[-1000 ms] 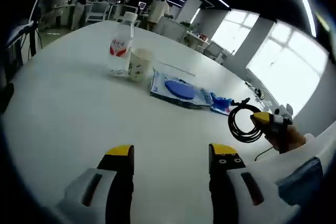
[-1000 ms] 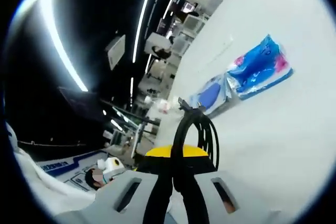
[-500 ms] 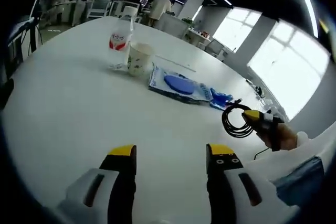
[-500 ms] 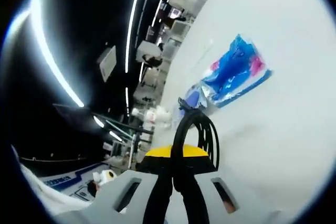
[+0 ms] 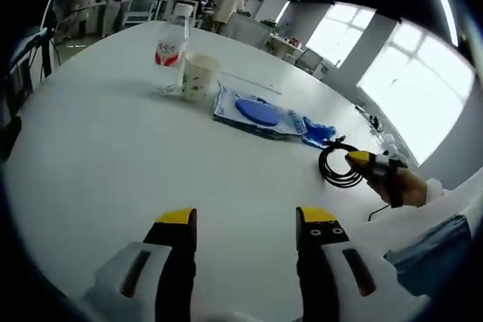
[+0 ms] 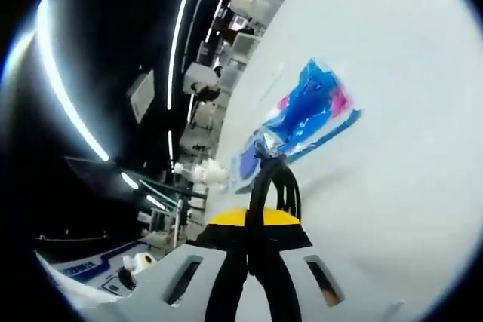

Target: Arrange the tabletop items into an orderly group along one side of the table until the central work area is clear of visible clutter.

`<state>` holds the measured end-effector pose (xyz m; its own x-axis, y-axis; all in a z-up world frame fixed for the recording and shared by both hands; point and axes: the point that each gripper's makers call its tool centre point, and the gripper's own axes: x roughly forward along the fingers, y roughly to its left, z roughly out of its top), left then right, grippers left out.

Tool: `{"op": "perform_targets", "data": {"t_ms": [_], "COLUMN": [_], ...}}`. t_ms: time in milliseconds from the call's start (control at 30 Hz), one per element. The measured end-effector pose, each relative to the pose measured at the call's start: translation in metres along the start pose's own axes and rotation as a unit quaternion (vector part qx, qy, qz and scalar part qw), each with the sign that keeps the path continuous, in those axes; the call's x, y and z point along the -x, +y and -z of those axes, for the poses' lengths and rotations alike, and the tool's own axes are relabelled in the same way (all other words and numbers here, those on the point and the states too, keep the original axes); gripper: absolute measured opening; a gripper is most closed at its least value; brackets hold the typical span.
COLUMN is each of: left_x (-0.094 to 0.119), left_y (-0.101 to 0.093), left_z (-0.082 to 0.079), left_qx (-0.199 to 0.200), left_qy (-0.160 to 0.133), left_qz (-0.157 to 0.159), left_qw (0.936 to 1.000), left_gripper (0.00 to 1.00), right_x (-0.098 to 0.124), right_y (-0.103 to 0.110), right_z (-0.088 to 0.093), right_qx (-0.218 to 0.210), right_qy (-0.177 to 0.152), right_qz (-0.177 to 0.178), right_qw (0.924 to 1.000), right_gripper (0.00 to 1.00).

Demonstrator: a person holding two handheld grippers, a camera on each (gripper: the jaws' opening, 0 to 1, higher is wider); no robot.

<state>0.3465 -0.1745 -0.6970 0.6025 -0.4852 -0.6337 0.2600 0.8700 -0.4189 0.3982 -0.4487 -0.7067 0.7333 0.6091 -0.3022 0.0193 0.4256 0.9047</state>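
Note:
A coiled black cable (image 5: pixel 337 165) hangs just above the white table (image 5: pixel 113 148), and my right gripper (image 5: pixel 361 159) is shut on it. In the right gripper view the cable (image 6: pixel 273 190) loops up from the shut yellow-tipped jaws of the right gripper (image 6: pixel 253 225). My left gripper (image 5: pixel 245 220) is open over bare table, nothing between its jaws. Far across stand a clear bottle (image 5: pixel 170 54) with a red label and a paper cup (image 5: pixel 198 77). Beside them lie a clear packet with a blue disc (image 5: pixel 255 111) and a blue packet (image 5: pixel 317 131), also seen as (image 6: pixel 306 115).
A thin cable (image 5: pixel 373 213) trails at the table's right edge near a hand and white sleeve. People, desks and chairs stand beyond the far end. Large windows are on the right.
The right gripper with the cable has dropped lower and nearer the blue packets. The right view has rolled, so the packets sit closer in it. The left gripper stays open.

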Motion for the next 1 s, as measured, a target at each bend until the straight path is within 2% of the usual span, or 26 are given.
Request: {"op": "perform_targets", "data": {"t_ms": [200,300,367,433,600,733,867,1000], "left_x": [0.0,0.0,0.0,0.001,0.002,0.005,0.006,0.006], "left_y": [-0.002,-0.002,-0.001,0.0,0.003,0.006,0.008,0.007], "left_z": [0.0,0.004,0.007,0.008,0.008,0.01,0.012,0.017], "left_qx": [0.008,0.002,-0.004,-0.003,0.007,0.012,0.016,0.002], "left_qy": [0.0,0.005,0.009,0.01,0.006,0.005,0.006,0.015], "left_qz": [0.007,0.007,0.005,0.006,0.005,0.001,-0.002,-0.005], "left_qw": [0.9999,1.0,0.9999,0.9999,0.9999,0.9999,0.9999,0.9999], "left_gripper": [0.51,0.5,0.5,0.5,0.5,0.5,0.5,0.5], "right_x": [0.01,0.012,0.013,0.014,0.013,0.013,0.014,0.016], "right_y": [-0.014,-0.013,-0.017,-0.02,-0.029,-0.041,-0.052,-0.051], "right_z": [-0.002,-0.002,-0.003,-0.003,-0.005,-0.007,-0.009,-0.008], "right_qx": [0.022,0.024,0.035,0.05,0.052,0.059,0.064,0.066], "right_qy": [-0.02,-0.021,-0.019,-0.014,-0.012,-0.007,-0.003,-0.004], "right_qz": [0.058,0.06,0.075,0.086,0.101,0.123,0.13,0.134], "right_qw": [0.9979,0.9977,0.9964,0.9949,0.9934,0.9907,0.9894,0.9888], "right_gripper": [0.03,0.05,0.06,0.1,0.17,0.28,0.31,0.35]}}
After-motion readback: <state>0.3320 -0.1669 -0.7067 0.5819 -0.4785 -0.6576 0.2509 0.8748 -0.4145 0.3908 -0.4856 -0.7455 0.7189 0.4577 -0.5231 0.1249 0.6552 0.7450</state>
